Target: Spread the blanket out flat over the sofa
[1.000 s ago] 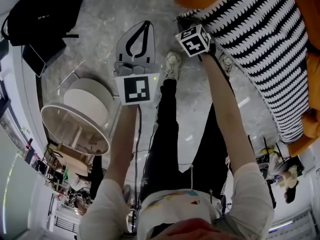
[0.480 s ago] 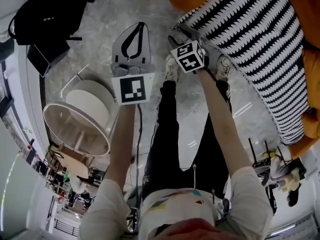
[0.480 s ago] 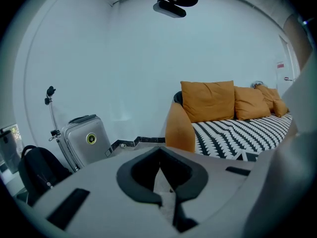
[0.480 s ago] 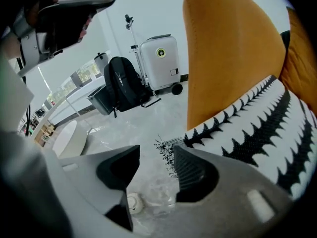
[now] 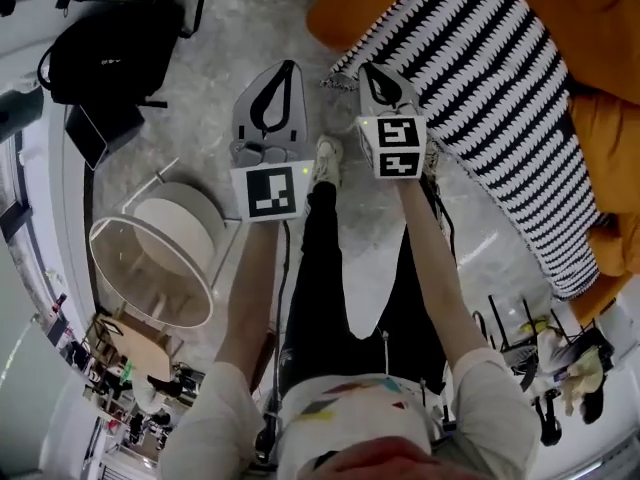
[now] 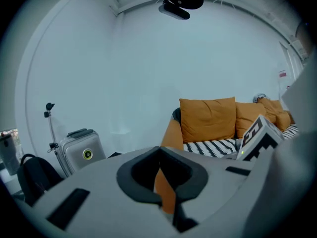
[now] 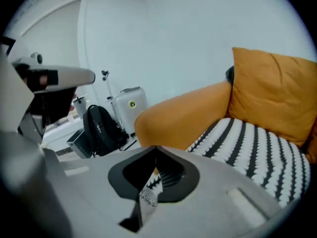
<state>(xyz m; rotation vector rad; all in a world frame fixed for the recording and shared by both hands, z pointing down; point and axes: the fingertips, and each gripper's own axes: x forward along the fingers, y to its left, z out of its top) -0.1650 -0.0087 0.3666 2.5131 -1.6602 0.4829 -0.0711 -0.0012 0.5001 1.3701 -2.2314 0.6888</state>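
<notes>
Since one second ago the right gripper (image 5: pixel 372 76) has been lifted and rolled, so its marker cube now shows flat faces to the head camera, and the left gripper (image 5: pixel 285 70) has come up a little beside it. The right jaws have just been closing and are now together on the fringed edge of the striped blanket (image 5: pixel 500 88); the zigzag pattern shows between them in the right gripper view. From this corner the blanket runs away to the right of the gripper, lying along the seat of the orange sofa (image 5: pixel 590 18). The left jaws are pressed together with nothing between them. To the left of the left gripper stand a black backpack (image 5: pixel 105 58) and a round white table (image 5: pixel 165 238).
</notes>
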